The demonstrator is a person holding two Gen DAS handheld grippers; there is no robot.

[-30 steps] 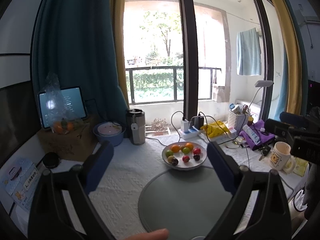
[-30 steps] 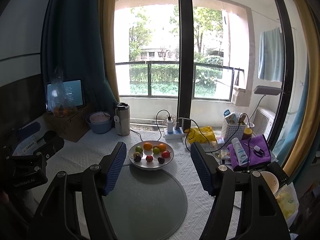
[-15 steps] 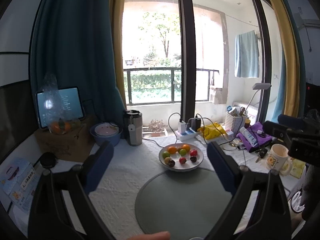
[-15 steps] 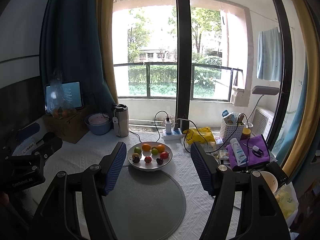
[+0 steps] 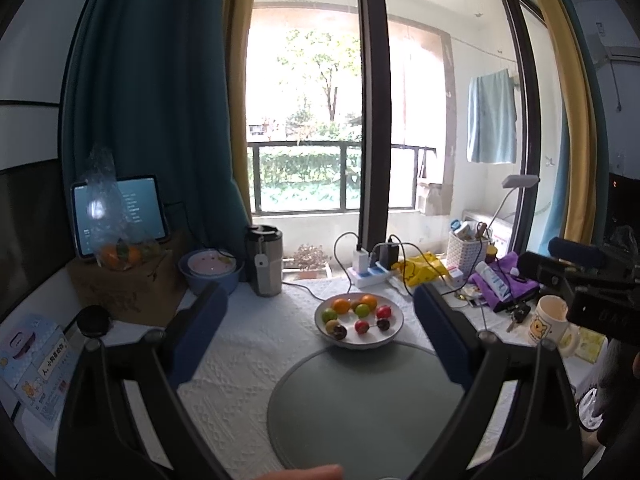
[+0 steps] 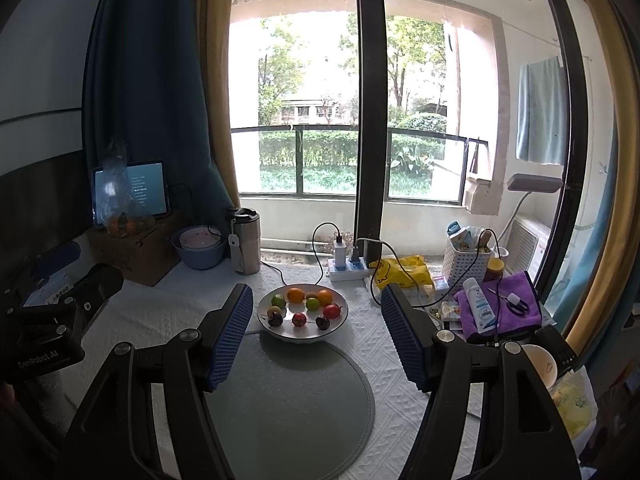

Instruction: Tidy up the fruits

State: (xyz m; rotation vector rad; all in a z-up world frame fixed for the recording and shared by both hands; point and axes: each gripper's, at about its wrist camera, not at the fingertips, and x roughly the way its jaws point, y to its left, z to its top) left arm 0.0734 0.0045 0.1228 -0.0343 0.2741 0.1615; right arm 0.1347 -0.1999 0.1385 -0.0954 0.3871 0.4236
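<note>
A white plate holds several small fruits: two oranges, green ones, red ones and dark ones. It stands at the far edge of a round grey mat. My left gripper and my right gripper are both open and empty, held above the mat well short of the plate.
A steel tumbler, a blue bowl, a cardboard box with a bag of oranges and a tablet stand at the left. A power strip, a white basket, a purple cloth and a mug crowd the right.
Both grippers have drawn back and risen a little, so the plate sits slightly lower and farther in both views. Both stay open.
</note>
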